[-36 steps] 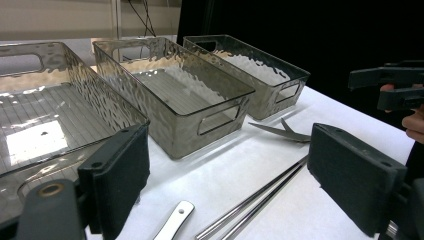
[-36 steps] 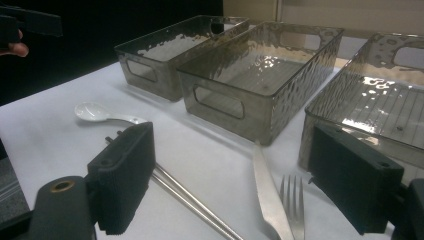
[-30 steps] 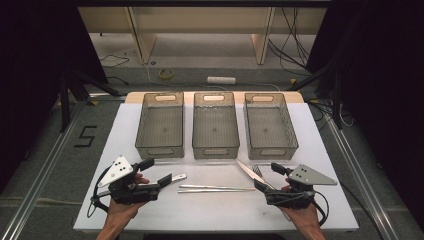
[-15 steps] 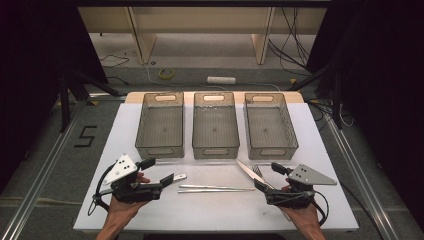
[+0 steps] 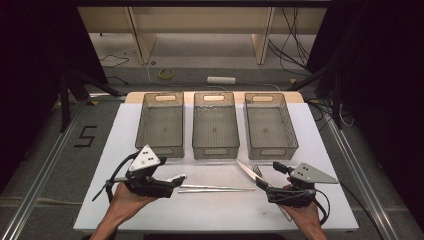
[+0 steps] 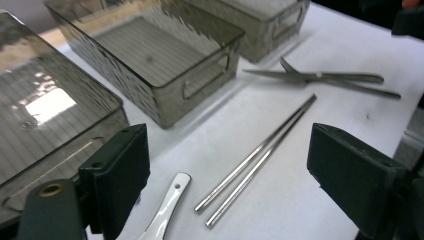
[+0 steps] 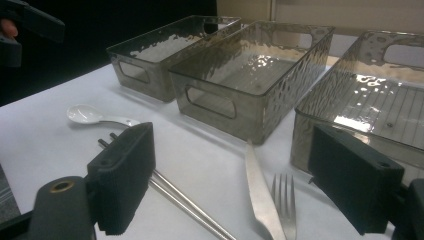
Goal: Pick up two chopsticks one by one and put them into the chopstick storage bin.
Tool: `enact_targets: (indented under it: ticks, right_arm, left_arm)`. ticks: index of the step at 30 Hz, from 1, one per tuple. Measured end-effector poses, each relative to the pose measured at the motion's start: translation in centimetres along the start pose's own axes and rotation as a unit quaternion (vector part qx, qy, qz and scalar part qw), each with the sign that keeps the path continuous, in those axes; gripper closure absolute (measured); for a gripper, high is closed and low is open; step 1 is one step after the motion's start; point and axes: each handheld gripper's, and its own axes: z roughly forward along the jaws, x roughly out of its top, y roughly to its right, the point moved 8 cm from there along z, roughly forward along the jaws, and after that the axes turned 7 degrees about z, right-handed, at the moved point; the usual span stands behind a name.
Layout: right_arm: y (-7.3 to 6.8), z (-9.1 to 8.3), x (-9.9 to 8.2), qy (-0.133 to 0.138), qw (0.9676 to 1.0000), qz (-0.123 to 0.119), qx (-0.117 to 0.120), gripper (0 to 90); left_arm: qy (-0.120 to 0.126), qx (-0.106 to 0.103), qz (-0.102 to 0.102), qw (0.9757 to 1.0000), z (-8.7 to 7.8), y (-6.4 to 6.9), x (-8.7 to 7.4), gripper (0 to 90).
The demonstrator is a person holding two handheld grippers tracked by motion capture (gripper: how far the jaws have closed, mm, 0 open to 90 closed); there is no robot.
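Cutlery lies on the white mat [image 5: 100, 200] in front of three empty smoky plastic bins: left [image 5: 160, 125], middle [image 5: 215, 127], right [image 5: 270, 125]. A pair of metal chopsticks [image 5: 215, 188] lies crosswise between my grippers. A white spoon [image 5: 176, 177] rests by my left gripper [image 5: 170, 183], which is open just above it. A knife [image 5: 246, 170] and a fork [image 5: 259, 172] lie by my open right gripper [image 5: 270, 175]. The left gripper view has the spoon [image 6: 167, 207] and chopsticks [image 6: 255, 160] between the jaws. Knife [image 7: 260, 200] and fork [image 7: 285, 205] lie between the jaws in the right gripper view.
The bins stand side by side across the far half of the mat, handles toward me. Beyond the table, on the floor, lie a tape roll [image 5: 166, 73], a white tube [image 5: 221, 80] and cables. Metal rails [image 5: 45, 165] run along both sides of the table.
My left gripper has shifted to the right and a little forward, closer to the spoon and chopsticks. The right gripper and the cutlery have stayed put.
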Motion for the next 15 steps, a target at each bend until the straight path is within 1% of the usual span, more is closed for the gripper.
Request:
enact_targets:
  ticks: [2, 4, 6, 9, 12, 15]
  right_arm:
    - [0.1, -0.1, 0.0, 0.0, 1.0, 0.003, 0.0, 20.1]
    - [0.1, -0.1, 0.0, 0.0, 1.0, 0.004, 0.0, 20.1]
    - [0.2, -0.1, 0.0, 0.0, 1.0, 0.005, 0.001, 20.0]
    - [0.1, -0.1, 0.0, 0.001, 1.0, 0.006, 0.0, 20.1]
    - [0.1, -0.1, 0.0, 0.0, 1.0, 0.006, 0.002, 20.1]
    - [0.1, -0.1, 0.0, -0.002, 1.0, 0.005, 0.004, 20.1]
  left_arm:
    - [-0.01, -0.008, 0.002, 0.9999, 0.6, 0.2, 0.2, 16.7]
    - [-0.028, -0.015, 0.01, 0.9995, 1.3, 0.3, 0.2, 16.9]
    - [-0.049, -0.019, 0.022, 0.9984, 2.0, 0.4, 0.2, 16.9]
    - [-0.073, -0.031, 0.036, 0.9962, 2.9, 1.0, 0.1, 17.7]
    - [-0.112, -0.037, 0.058, 0.9913, 3.9, 1.4, -0.5, 18.5]
    - [-0.149, -0.05, 0.071, 0.9849, 5.0, 1.7, -1.2, 19.4]
